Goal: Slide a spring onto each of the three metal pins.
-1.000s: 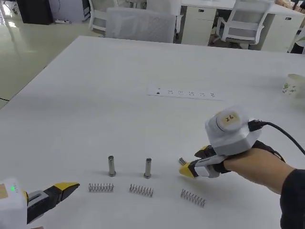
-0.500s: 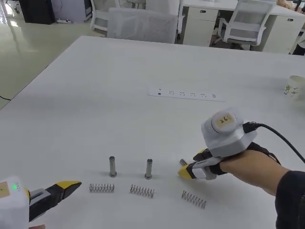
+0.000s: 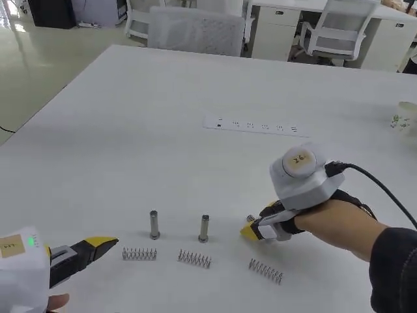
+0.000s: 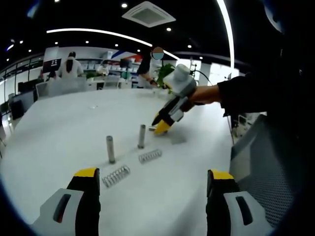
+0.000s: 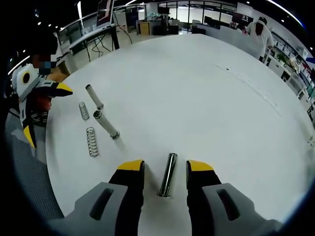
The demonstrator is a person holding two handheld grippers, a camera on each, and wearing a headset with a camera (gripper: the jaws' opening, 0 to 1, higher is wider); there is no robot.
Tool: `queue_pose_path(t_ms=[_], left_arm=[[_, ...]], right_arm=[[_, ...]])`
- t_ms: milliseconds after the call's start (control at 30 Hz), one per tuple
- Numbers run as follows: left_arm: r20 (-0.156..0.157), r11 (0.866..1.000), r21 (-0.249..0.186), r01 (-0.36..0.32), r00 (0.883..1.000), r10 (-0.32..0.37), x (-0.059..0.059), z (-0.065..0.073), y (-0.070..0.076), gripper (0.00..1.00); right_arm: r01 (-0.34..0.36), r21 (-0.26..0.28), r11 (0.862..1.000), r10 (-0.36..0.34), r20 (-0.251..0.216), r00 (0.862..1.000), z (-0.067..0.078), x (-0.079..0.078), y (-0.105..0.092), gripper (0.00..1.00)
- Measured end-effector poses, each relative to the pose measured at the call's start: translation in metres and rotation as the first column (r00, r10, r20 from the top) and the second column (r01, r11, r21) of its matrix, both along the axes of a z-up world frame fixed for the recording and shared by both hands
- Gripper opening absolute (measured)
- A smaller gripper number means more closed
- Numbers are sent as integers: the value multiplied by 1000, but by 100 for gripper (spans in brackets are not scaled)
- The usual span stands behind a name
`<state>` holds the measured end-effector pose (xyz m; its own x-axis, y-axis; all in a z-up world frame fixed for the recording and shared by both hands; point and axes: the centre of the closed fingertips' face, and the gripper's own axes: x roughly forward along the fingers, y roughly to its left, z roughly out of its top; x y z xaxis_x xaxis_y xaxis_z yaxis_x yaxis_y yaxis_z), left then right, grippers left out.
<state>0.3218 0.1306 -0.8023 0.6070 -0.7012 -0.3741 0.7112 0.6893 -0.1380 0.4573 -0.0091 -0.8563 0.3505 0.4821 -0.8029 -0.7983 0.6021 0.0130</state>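
Head view: three springs lie flat in a row across the lower frame, the left spring (image 3: 139, 253), the middle spring (image 3: 194, 259) and the right spring (image 3: 266, 270), none of them on a pin. There are three pins as well. The left pin (image 3: 154, 224) and the middle pin (image 3: 204, 229) stand upright on the white table (image 3: 163, 130), just above the first two springs. The third pin (image 3: 250, 219) is mostly hidden behind the yellow tip of the right gripper (image 3: 251, 229), with just its top showing. The left gripper (image 3: 94, 246) enters from the lower left, partly cut off by the frame edge, and its jaw gap is hard to judge here.

Left gripper view: its two jaws stand wide apart at the bottom, holding nothing. Two pins and two springs are plain at centre left. The third pin is a small sliver behind the right gripper's tip, and the right spring cannot be made out.

Right gripper view: the third pin stands upright between the jaws at bottom centre with a gap on each side, so the jaws straddle it unclenched. Two pins and two springs lie at the left, and the left gripper sits at the left edge.
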Motion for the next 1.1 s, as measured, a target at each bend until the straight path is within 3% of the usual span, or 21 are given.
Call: queue_pose_path(t_ms=[600, 1100], left_arm=[[17, 1000, -1, -2, 1000, 2, 16, 4, 4, 87], [22, 1000, -4, 4, 1000, -4, 20, 5, 2, 87]], right_arm=[[8, -36, 999, -8, -9, 1000, -4, 6, 4, 25], [28, -59, 998, -29, -14, 999, -6, 7, 2, 20]])
